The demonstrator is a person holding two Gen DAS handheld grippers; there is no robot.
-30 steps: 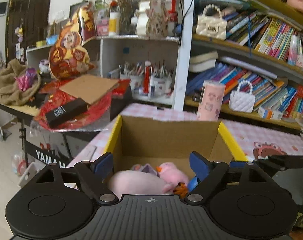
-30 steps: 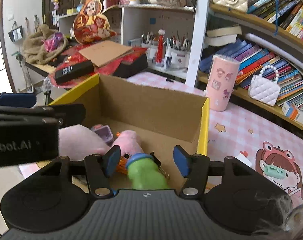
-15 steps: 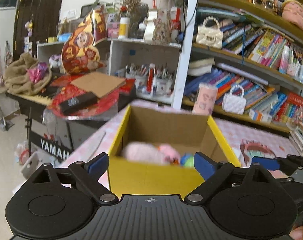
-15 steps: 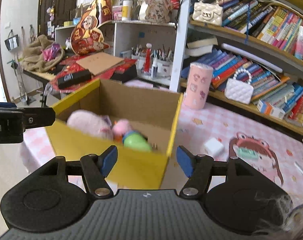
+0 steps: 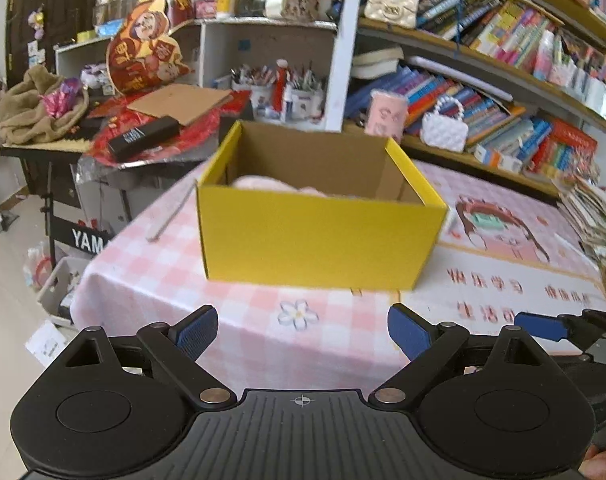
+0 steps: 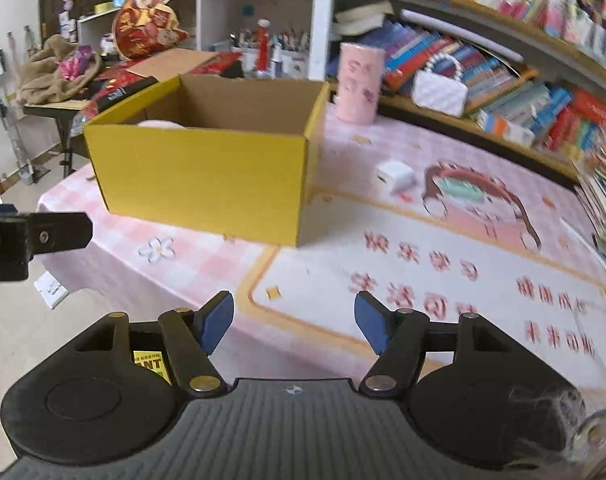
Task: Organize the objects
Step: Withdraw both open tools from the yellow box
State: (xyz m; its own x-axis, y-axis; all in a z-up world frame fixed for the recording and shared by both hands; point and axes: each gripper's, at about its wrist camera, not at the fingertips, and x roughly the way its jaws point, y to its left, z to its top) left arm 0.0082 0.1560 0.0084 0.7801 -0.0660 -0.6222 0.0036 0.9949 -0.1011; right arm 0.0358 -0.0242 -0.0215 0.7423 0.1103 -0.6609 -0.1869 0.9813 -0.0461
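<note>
A yellow cardboard box (image 5: 319,240) (image 6: 199,176) stands open-topped on the pink checked tablecloth (image 5: 263,320). A pink plush toy (image 5: 259,183) (image 6: 159,123) peeks over its near wall; whatever else is inside is hidden. My left gripper (image 5: 302,330) hovers in front of the box, open wide and empty. My right gripper (image 6: 295,322) is to the right of it, over the printed mat; its jaws are opening with nothing between them. Each gripper shows at the edge of the other's view.
A pink cup (image 6: 361,82), a white purse (image 6: 439,90) and a small white block (image 6: 395,176) lie behind and right of the box. Bookshelves (image 5: 503,60) line the back. A cluttered side table (image 5: 151,128) stands left, beyond the table edge. Stacked books (image 5: 595,208) sit far right.
Both grippers have drawn back from inside the box to in front of it. The green toy between the right fingers stayed in the box, and the right jaws have widened.
</note>
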